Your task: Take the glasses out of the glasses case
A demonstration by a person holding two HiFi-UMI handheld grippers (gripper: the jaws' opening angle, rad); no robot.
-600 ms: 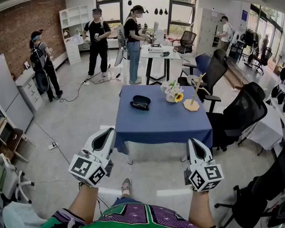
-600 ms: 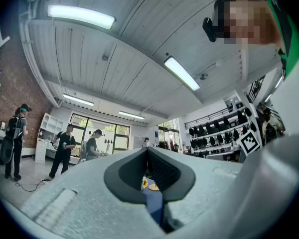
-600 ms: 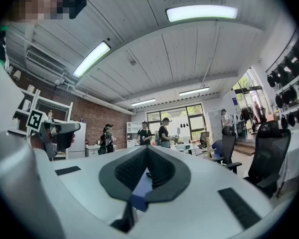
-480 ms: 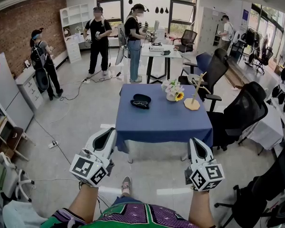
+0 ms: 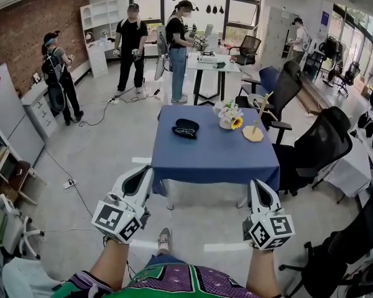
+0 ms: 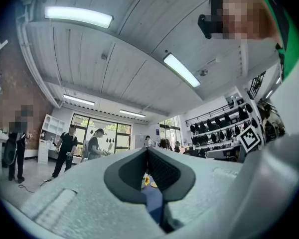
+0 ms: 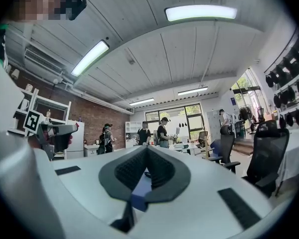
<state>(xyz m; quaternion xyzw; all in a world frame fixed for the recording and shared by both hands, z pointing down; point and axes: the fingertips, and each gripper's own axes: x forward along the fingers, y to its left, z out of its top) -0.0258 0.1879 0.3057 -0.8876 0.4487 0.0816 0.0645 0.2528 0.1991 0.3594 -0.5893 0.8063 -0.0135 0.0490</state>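
Note:
A dark glasses case (image 5: 185,129) lies open on the far left part of the blue-clothed table (image 5: 214,160), with a pair of glasses showing inside it. Both grippers are held low in front of me, well short of the table's near edge. My left gripper (image 5: 142,174) is shut with nothing in it, and my right gripper (image 5: 257,186) is likewise shut and empty. In the left gripper view the jaws of the left gripper (image 6: 147,153) meet at their tips, with a sliver of the blue table behind. The right gripper (image 7: 146,151) shows the same in the right gripper view.
A vase of flowers (image 5: 229,118) and a wooden stand (image 5: 255,131) sit on the table's far right. Black office chairs (image 5: 317,148) crowd the right side. Several people (image 5: 132,42) stand by a white desk (image 5: 208,67) behind. Cables (image 5: 93,126) trail across the floor at left.
The view has crept slightly forward toward the table. Both grippers stay shut and hold the same low position in front of me.

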